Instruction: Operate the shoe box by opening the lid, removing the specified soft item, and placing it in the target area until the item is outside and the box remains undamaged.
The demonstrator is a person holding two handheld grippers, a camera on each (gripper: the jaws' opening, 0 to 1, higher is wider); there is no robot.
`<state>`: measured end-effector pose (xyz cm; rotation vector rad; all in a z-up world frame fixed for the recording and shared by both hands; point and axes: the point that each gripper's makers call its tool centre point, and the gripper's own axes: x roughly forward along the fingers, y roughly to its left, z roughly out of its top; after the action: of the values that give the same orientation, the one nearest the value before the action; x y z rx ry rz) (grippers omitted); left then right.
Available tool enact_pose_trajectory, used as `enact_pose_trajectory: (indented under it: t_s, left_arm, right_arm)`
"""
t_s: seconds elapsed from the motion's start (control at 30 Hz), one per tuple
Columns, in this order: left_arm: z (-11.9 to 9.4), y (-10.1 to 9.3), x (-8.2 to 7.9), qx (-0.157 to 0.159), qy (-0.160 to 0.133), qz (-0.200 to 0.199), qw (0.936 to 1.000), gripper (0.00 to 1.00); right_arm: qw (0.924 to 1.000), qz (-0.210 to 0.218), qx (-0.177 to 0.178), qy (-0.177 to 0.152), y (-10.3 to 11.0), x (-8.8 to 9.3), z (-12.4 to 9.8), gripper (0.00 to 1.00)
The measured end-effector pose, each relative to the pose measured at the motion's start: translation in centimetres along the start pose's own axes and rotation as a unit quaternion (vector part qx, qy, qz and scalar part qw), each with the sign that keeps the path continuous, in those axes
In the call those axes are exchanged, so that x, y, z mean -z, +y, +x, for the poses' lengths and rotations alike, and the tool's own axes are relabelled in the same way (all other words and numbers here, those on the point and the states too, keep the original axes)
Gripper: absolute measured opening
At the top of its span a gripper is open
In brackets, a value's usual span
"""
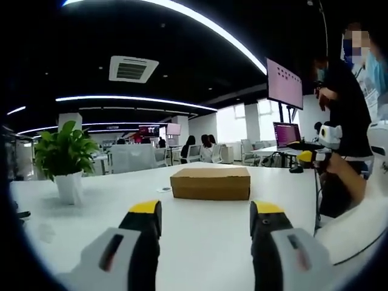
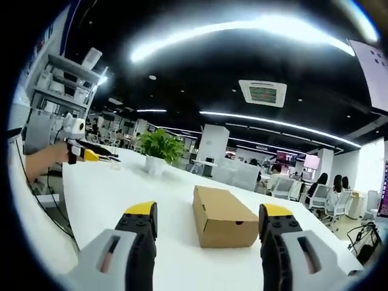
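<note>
A closed brown cardboard shoe box lies on the white table, its long side facing my left gripper. That gripper is open, and the box sits ahead of the gap, apart from both jaws. In the right gripper view the same box shows end-on with its lid down, a little beyond my open right gripper. The right gripper, held by a hand, enters the left gripper view from the right. The left gripper appears far left in the right gripper view. No soft item is visible.
A green plant in a white pot stands on the table's left part, seen also as the plant beyond the box. A person stands at the table's right edge by a laptop and monitor. Seated people and chairs fill the background.
</note>
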<state>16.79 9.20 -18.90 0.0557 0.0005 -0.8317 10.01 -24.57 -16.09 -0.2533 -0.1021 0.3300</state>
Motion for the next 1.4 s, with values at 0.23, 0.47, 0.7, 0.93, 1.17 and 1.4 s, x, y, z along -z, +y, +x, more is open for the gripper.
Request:
enact_pose_trajectory:
  t_s: [0.23,0.47,0.7,0.93,1.17,1.4]
  left_arm:
    - [0.3,-0.3,2.1,0.018,0.047,0.038,0.998,0.57]
    - [0.5,-0.2,2.4,0.015,0.048,0.02,0.9985,0.6]
    - [0.4,0.2,1.8,0.008,0.03,0.004,0.9995,0.6]
    - [0.7,-0.2,2.1,0.014,0.032,0.012,0.9993,0.61]
    - [1.1,0.5,2.5,-0.009,0.019,0.015,0.9997,0.58]
    - [1.2,0.4,2.1,0.001,0.012,0.001,0.9999,0.61]
  right_arm:
    - [0.9995,-0.029,0.005,0.008,0.2,0.5,0.2,0.66]
    - [0.9996,-0.002,-0.028,0.007,1.1,0.9,0.4,0.62]
    - [0.9996,-0.023,-0.016,0.005,0.9,0.9,0.4,0.61]
    - [0.9999,0.008,-0.015,-0.001,0.5,0.7,0.9,0.64]
    - [0.9988,0.032,-0.015,-0.034,0.5,-0.4,1.3,0.7]
    - [0.9981,0.051,-0.022,-0.027,0.9,0.4,1.8,0.69]
